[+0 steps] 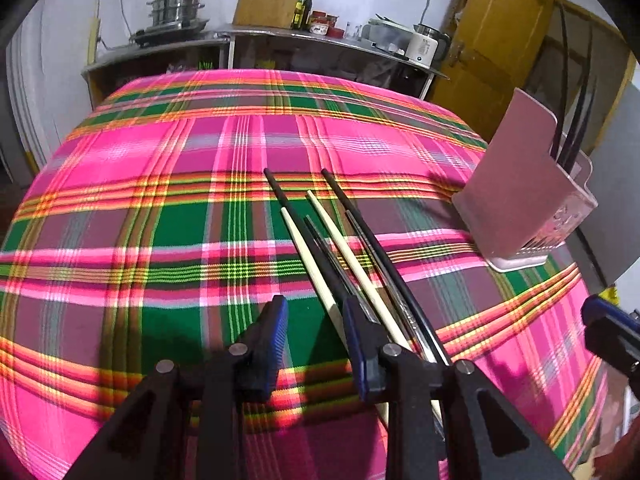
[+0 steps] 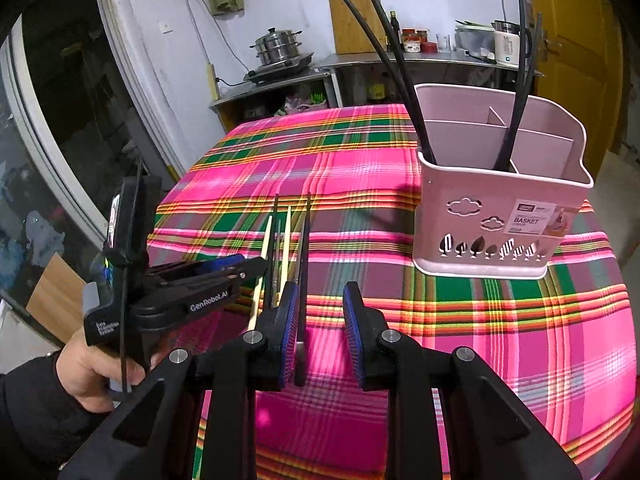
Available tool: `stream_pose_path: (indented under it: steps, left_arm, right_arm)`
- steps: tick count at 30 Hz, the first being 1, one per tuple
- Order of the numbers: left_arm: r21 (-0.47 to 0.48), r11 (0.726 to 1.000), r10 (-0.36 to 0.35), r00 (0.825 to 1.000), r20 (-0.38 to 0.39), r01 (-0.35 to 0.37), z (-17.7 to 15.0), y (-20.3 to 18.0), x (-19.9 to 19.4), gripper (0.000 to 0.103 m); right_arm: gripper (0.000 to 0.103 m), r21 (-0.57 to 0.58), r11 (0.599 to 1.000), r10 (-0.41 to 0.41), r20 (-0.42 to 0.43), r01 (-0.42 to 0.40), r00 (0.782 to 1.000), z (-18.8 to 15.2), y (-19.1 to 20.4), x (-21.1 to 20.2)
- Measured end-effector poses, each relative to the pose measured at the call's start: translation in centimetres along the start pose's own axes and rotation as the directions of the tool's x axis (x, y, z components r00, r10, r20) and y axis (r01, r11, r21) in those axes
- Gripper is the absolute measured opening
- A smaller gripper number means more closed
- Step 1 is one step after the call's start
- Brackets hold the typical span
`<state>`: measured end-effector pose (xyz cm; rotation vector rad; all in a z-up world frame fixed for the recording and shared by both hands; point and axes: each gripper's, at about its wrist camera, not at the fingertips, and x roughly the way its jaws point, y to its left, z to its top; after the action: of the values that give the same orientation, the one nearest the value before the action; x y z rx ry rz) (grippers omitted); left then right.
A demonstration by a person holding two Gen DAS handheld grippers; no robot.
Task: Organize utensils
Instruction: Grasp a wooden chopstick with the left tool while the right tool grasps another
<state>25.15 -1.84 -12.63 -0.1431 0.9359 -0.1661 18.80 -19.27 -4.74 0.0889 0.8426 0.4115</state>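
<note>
Several black and cream chopsticks (image 1: 340, 248) lie side by side on the plaid tablecloth (image 1: 160, 200). My left gripper (image 1: 318, 332) hovers over their near ends, open, with a cream chopstick (image 1: 316, 276) running under its right finger. My right gripper (image 2: 322, 328) is open too; a black chopstick (image 2: 305, 248) on the cloth runs up between its jaws, close to the left pad, and the right pad stands apart from it. A pink utensil basket (image 2: 492, 216) stands at the right with several black chopsticks (image 2: 400, 60) upright in it. The left gripper (image 2: 240, 272) shows from the side, held by a hand (image 2: 92, 368).
The table's far edge meets a steel counter (image 1: 280, 36) with a steamer pot (image 1: 176, 4), bottles, jars and a kettle (image 1: 424, 44). A yellow door (image 1: 492, 40) is behind the basket (image 1: 516, 200). The right gripper's tip (image 1: 600, 320) shows at the right edge.
</note>
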Motion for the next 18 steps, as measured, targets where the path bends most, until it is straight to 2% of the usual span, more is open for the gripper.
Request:
stream_pose_path:
  steps: [3, 6, 8, 11, 14, 16, 18]
  left_arm:
    - [0.014, 1.0, 0.011, 1.0, 0.008, -0.012, -0.1, -0.1, 0.0, 0.026]
    - [0.023, 0.997, 0.07, 0.998, 0.003, -0.07, -0.1, 0.3, 0.0, 0.001]
    - [-0.001, 0.999, 0.033, 0.999, -0.006, -0.033, 0.0, 1.3, -0.2, 0.001]
    - [-0.008, 1.0, 0.021, 1.0, -0.016, -0.022, 0.1, 2.3, -0.6, 0.001]
    - [-0.066, 0.996, -0.06, 0.998, -0.021, 0.059, 0.3, 3.0, -1.0, 0.001]
    - [-0.076, 0.994, -0.079, 0.997, -0.015, 0.077, 0.4, 2.9, -1.0, 0.016]
    - [-0.06, 0.995, -0.077, 0.997, -0.013, 0.076, 0.5, 2.2, -0.8, 0.026]
  right_arm:
    - [0.024, 0.001, 1.0, 0.002, 0.001, -0.002, 1.0, 0.0, 0.0, 0.1]
    - [0.024, -0.001, 1.0, 0.004, -0.002, -0.004, 1.0, 0.1, 0.1, 0.4]
    - [0.024, -0.005, 1.0, 0.006, -0.003, -0.006, 1.0, 0.1, 0.3, 0.7]
    - [0.024, -0.014, 1.0, 0.016, -0.007, -0.016, 1.0, 0.3, 0.7, 1.4]
    - [0.024, -0.024, 0.999, 0.025, -0.015, -0.025, 1.0, 0.5, 1.2, 2.3]
    - [0.024, -0.023, 0.999, 0.031, -0.018, -0.031, 0.999, 0.4, 1.2, 2.6]
    - [0.024, -0.024, 0.999, 0.034, -0.023, -0.035, 0.999, 0.3, 1.4, 2.7]
